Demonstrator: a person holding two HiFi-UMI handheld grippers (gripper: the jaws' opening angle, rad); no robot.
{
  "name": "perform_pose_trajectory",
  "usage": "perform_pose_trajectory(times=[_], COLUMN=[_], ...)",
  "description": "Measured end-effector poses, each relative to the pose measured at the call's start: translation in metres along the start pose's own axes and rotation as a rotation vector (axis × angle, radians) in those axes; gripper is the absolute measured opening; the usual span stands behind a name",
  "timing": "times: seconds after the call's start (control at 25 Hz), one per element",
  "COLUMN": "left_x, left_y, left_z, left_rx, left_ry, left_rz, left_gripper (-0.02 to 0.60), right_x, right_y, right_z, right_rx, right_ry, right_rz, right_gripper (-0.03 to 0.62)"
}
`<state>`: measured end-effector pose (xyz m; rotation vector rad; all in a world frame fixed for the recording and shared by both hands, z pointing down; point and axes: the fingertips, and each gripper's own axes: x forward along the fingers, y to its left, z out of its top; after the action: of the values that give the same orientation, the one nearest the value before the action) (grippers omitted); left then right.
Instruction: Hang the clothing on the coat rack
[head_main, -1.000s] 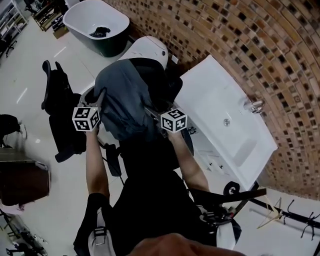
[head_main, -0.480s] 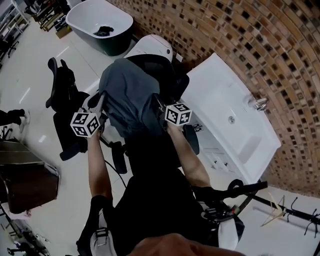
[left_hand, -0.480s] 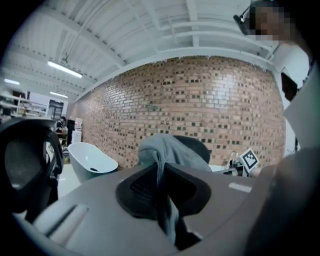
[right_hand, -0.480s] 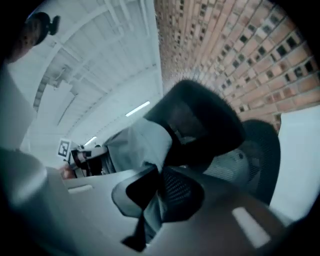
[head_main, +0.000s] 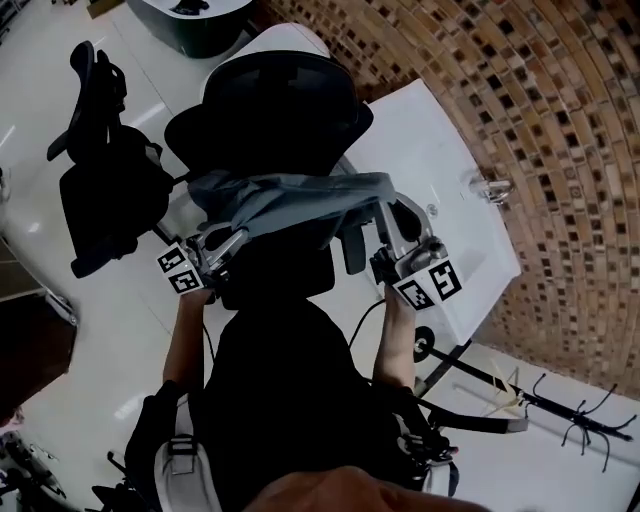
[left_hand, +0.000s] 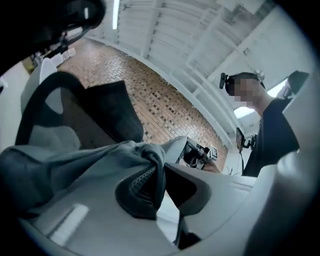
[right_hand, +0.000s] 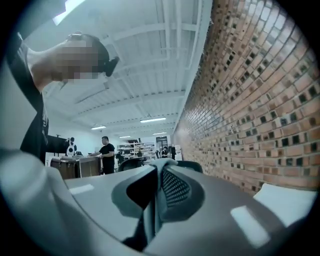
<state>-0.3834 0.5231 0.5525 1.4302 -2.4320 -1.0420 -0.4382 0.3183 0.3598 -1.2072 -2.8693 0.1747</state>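
Cloth was already in both grips; the garment (head_main: 290, 200) hung stretched as a grey band between the two grippers, its long axis running from the person's left to right, just above the back edge of the chair (head_main: 270, 110) and in front of the person's chest; whether it touched the chair could not be told.

The left gripper (left_hand: 161, 172) had its jaws closing on a bunched fold of the grey fabric, which sat pinched between the pads; the right gripper (right_hand: 156, 182) had its jaws shut on a thin edge of the same cloth, with only a sliver of fabric showing between them.

The rack (head_main: 560, 415) showed at the lower right of the head view, its dark pole and hooks well apart from the garment, off to the person's right and somewhat behind; the white basin (head_main: 440, 170) lay between the chair and the brick wall on that same side.

The right gripper was clearly the nearer one to the rack; the coming move would probably turn on swinging the whole band rightward, right end leading, with the left end trailing past the chair; a snag on the chair's back edge looked like the main risk.
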Motion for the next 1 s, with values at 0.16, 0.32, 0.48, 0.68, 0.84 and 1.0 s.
perform_pose_trajectory(times=[0.16, 0.32, 0.48, 0.68, 0.84, 1.0], left_x=[0.011, -0.01, -0.038, 0.01, 0.065, 0.092], left_y=[-0.046, -0.071, -0.026, -0.054, -0.136, -0.165], left_z=[-0.084, -0.142, -0.142, -0.136, -0.183, -0.214], left_rx=[-0.17, -0.21, -0.241, -0.095, 0.1, 0.351], left_ry=[0.108, 0.286, 0.248, 0.312, 0.525, 0.61], left_rz=[-0.226, -0.383, -0.242, -0.254, -0.396, -0.284], left_gripper=[0.029, 0.075, 0.086, 0.131, 0.135, 0.133], right_x=[-0.036, -0.063, -0.091, -0.134, -0.169, -0.23], right_y=[0.029, 0.059, 0.077, 0.085, 0.081, 0.086], right_z=[0.015, 0.024, 0.041, 0.054, 0.065, 0.079], right_rx=[-0.107, -0.173, -0.184, -0.147, -0.136, -0.154], right_ry=[0.075, 0.1, 0.083, 0.032, -0.008, -0.065], right_rz=[-0.025, -0.04, -0.066, -0.164, -0.243, -0.329], right_gripper=[0.015, 0.015, 0.015, 0.015, 0.015, 0.015])
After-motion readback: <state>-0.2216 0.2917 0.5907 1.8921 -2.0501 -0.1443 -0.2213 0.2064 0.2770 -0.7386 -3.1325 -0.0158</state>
